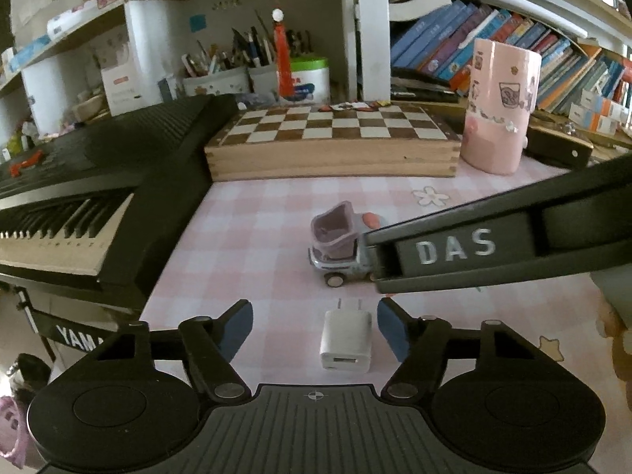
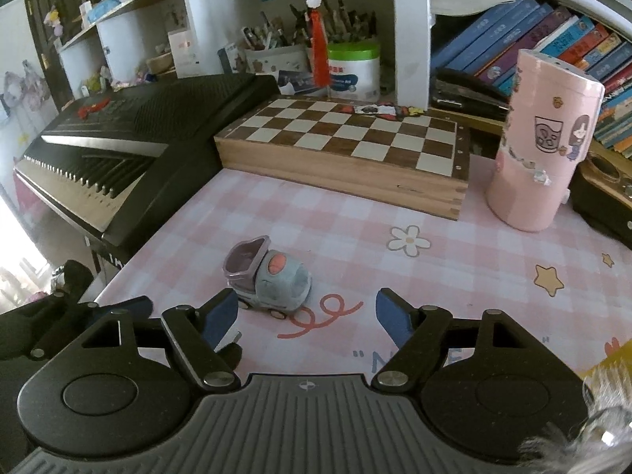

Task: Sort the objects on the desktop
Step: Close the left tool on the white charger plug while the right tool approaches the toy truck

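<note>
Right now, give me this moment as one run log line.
left tongs: open, straddling white charger | right tongs: open, empty, just short of toy truck | both objects on pink checked mat | nothing grasped

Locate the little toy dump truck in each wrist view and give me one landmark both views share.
Left wrist view: the toy truck sits just right of centre on the pink checked cloth, its cab end hidden behind the right claw's finger; the white charger lies nearer the camera.
Right wrist view: the truck sits left of centre, just ahead of the open claw.
Shared landmark: the chessboard box behind it.
</note>
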`<state>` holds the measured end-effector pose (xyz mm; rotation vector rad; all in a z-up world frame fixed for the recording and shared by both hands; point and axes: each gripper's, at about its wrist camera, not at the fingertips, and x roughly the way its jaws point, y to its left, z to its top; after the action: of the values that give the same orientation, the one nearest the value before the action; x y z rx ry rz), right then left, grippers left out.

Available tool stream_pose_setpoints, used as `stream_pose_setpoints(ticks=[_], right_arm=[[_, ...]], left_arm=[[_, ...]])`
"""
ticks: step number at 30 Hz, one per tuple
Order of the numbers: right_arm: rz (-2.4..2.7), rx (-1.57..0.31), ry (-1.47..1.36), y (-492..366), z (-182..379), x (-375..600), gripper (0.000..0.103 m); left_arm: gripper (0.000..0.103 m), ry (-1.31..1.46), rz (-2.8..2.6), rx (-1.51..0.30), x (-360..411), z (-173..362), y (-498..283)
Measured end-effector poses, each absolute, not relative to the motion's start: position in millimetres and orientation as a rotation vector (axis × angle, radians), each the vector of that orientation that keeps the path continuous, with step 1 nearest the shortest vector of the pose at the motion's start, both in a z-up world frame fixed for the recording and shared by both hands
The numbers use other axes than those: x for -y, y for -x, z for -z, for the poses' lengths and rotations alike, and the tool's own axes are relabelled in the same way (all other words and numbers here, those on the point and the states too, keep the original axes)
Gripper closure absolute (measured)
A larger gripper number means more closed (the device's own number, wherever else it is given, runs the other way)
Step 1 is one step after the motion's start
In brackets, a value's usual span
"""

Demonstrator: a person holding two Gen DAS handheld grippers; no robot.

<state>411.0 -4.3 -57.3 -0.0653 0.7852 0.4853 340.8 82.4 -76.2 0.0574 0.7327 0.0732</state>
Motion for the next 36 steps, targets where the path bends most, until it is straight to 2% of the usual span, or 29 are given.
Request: stream_pose_setpoints(ticks=[6,8,21,25,36], right_arm=[[-0.497,-0.789,0.093,-415,60,-1,0.027],[-0.501,-0.791,0.098,-416,61,-3,0.027],[-0.51,-0.79,0.097,-419,62,-5,0.027],[-0.512,-0.791,0.098,-420,63,-5,0.027],[-0.534,-0.803,0.115,-426,70,-12,0.023]], left_arm=[[0.048,-0.044,-0.057,-0.748,-81,78,-343],[0.055,-0.043,-0.058,-0.751,-81,79,-343],[0.069,-0.042,-0.034,-0.785,-78,83,-340],[0.078,-0.032,-0.018,-0.797,-78,85,-339],[0.078,-0.002,-0.047,-0.806,-89,83,-334]])
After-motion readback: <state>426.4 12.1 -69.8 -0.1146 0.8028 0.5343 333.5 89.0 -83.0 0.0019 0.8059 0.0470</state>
